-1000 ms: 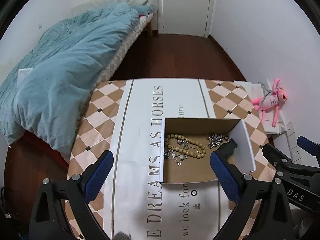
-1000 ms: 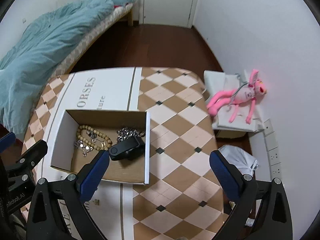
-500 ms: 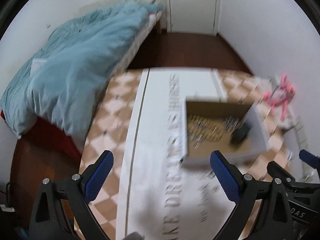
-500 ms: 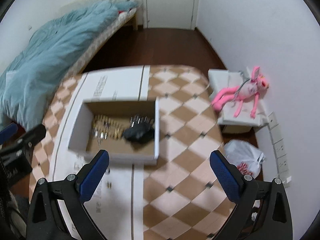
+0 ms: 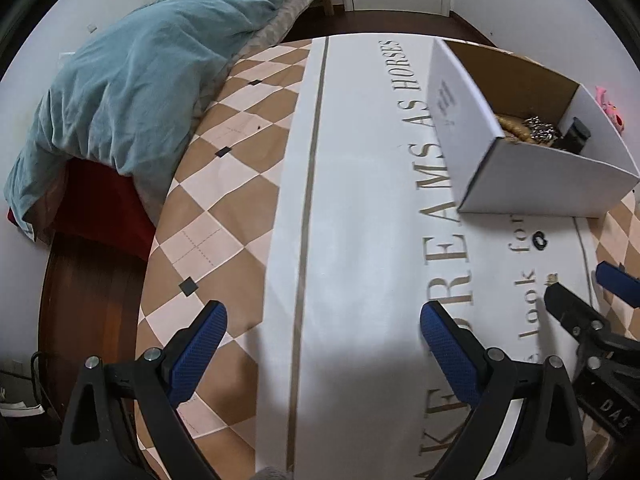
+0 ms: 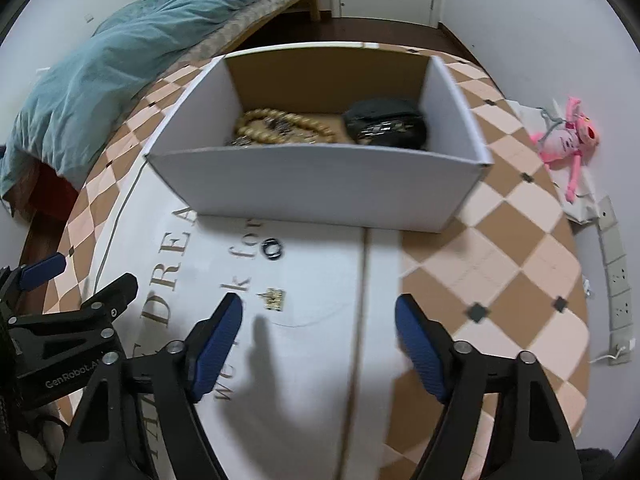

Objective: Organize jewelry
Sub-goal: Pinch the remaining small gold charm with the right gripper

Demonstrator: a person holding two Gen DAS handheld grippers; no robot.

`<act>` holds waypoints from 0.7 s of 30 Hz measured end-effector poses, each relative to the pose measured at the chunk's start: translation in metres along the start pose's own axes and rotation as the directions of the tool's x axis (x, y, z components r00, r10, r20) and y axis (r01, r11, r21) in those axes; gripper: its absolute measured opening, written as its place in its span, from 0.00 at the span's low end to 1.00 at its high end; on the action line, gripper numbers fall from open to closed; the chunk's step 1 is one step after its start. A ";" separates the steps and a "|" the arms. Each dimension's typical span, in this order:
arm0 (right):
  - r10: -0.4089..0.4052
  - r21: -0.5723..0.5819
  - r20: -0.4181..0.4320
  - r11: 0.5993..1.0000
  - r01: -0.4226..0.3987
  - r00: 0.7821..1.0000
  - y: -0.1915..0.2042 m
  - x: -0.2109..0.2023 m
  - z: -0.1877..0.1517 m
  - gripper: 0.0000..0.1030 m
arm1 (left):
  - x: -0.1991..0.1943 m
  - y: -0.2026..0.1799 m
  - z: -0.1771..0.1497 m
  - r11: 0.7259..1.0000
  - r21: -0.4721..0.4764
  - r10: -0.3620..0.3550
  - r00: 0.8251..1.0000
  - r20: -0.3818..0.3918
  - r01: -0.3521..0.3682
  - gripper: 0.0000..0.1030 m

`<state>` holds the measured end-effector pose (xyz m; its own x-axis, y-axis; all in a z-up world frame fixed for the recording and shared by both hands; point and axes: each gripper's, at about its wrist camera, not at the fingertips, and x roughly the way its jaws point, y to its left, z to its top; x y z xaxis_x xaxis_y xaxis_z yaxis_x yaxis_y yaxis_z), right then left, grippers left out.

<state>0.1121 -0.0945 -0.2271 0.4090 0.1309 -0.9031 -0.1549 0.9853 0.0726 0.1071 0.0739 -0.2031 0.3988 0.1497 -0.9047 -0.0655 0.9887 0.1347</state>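
Fingers of the right gripper (image 6: 318, 344) are standing apart with nothing between them, having just been narrowing, and are angling steeply down over the tabletop (image 6: 320, 360); fingers of the left gripper (image 5: 322, 350) are spread wide and gripping nothing, tilting down over bare cloth beside the box (image 5: 532, 176); the loose jewelry is lying on the cloth in front of the box, a small gold charm (image 6: 273, 299) just ahead of the right gripper's left finger (image 6: 216, 340) and a dark ring (image 6: 272, 247) nearer the box wall, while beads (image 6: 276, 130) and a dark bracelet (image 6: 386, 124) are already sitting inside; the risk, as I judge it, is that the charm is lying flat and off-centre, so closing fingers could be nudging it aside or pinching the cloth; its thin chain, barely visible, could be snagging.
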 end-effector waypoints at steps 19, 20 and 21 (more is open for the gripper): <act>-0.025 0.026 0.075 0.999 0.023 0.997 -0.016 -0.018 0.000 0.13 | -0.015 -0.025 0.011 0.997 0.020 -0.075 0.997 0.029 0.074 0.96; -0.032 0.052 0.079 0.998 0.028 0.996 -0.028 -0.023 0.001 0.13 | -0.016 -0.034 0.013 0.995 0.019 -0.101 0.994 0.031 0.101 0.96; -0.038 0.071 0.081 0.997 0.032 0.996 -0.038 -0.026 0.001 0.13 | -0.016 -0.041 0.015 0.993 0.019 -0.119 0.992 0.028 0.119 0.96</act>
<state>0.1085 -0.1347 -0.2062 0.4859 0.1018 -0.8681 -0.0773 0.9943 0.0733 0.1171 0.0306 -0.1882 0.4295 0.0306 -0.9025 -0.0006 0.9994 0.0336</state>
